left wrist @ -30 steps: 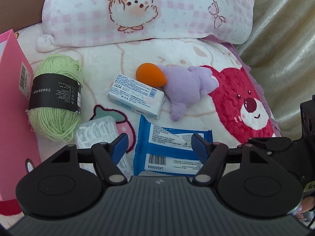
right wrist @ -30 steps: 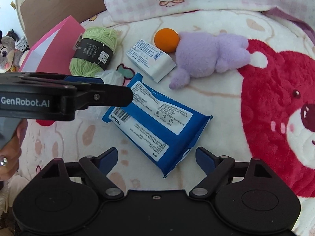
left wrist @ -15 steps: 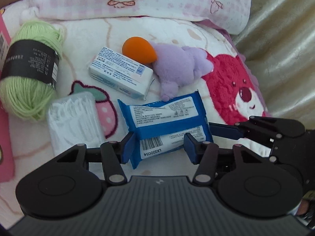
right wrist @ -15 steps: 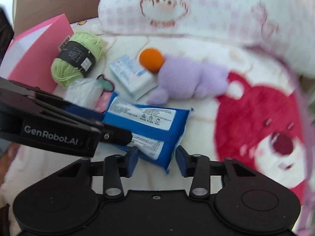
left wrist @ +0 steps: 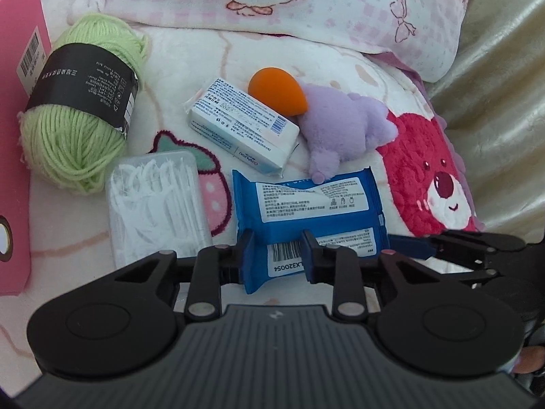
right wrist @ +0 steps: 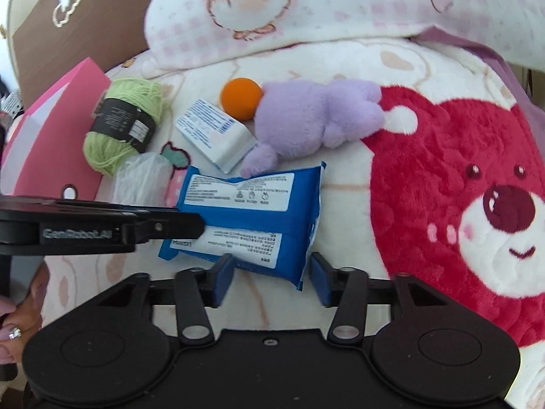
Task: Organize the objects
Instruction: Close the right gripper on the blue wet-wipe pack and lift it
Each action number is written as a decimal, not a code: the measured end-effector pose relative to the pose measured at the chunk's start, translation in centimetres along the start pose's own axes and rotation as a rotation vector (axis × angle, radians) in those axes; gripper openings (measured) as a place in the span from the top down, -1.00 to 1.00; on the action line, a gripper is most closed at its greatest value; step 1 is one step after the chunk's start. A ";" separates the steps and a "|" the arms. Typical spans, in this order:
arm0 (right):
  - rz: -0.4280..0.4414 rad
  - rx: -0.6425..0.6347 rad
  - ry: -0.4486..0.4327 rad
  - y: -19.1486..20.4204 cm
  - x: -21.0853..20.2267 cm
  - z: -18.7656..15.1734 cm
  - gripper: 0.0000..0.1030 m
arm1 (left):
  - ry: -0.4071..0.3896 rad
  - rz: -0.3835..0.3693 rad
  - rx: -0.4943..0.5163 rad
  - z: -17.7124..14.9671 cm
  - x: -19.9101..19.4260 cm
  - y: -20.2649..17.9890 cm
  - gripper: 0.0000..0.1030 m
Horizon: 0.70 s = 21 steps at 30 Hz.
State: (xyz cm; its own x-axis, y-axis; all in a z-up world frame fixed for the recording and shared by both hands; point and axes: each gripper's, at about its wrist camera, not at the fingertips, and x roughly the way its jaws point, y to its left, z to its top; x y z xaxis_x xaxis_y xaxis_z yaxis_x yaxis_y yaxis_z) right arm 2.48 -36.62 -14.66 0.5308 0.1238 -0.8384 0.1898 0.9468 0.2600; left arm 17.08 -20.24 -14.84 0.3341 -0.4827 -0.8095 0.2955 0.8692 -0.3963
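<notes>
My left gripper (left wrist: pixel 276 251) clamps the barcode end of the blue wipes pack (left wrist: pixel 308 209), which lies on the bear blanket (left wrist: pixel 439 184). My right gripper (right wrist: pixel 270 272) stands open, its fingers on either side of the pack's near corner without touching it. Just beyond the pack lie a white box (left wrist: pixel 243 126), purple plush (left wrist: pixel 344 122) and orange sponge (left wrist: pixel 276 90); left of it, a floss-pick case (left wrist: pixel 156 201) and green yarn (left wrist: pixel 78 102).

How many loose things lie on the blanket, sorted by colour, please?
Blue: 1, wipes pack
Green: 1, yarn
Orange: 1, sponge
Purple: 1, plush
White: 2, soap box, floss picks
Total: 6
</notes>
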 end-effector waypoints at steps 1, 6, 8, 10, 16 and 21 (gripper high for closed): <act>0.009 0.003 -0.017 -0.1 -0.4 0.0 -0.33 | 0.001 0.002 0.002 0.0 0.0 -0.1 0.44; 0.015 0.089 -0.085 -1.8 -1.1 0.6 -0.50 | -0.023 0.002 -0.035 -0.2 0.3 0.4 0.43; 0.008 0.105 -0.064 -2.0 -0.4 0.7 -0.33 | -0.029 -0.009 -0.066 -0.3 0.3 0.8 0.44; 0.024 0.131 -0.042 -2.4 0.5 0.7 -0.12 | -0.033 -0.007 -0.069 -0.4 0.4 0.8 0.45; 0.013 0.158 -0.012 -2.4 1.2 0.8 0.01 | -0.048 0.042 -0.007 -0.9 0.3 -0.5 0.43; -0.041 0.104 -0.016 -1.3 1.1 0.7 0.04 | -0.038 0.026 -0.008 -1.5 0.1 -0.9 0.14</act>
State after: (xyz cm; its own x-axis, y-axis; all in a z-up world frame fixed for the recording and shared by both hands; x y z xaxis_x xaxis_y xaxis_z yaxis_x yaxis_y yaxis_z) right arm 3.37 -37.94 -15.57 0.5336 0.0807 -0.8419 0.2957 0.9148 0.2750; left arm 15.50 -20.93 -15.15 0.3758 -0.4633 -0.8026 0.2788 0.8825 -0.3788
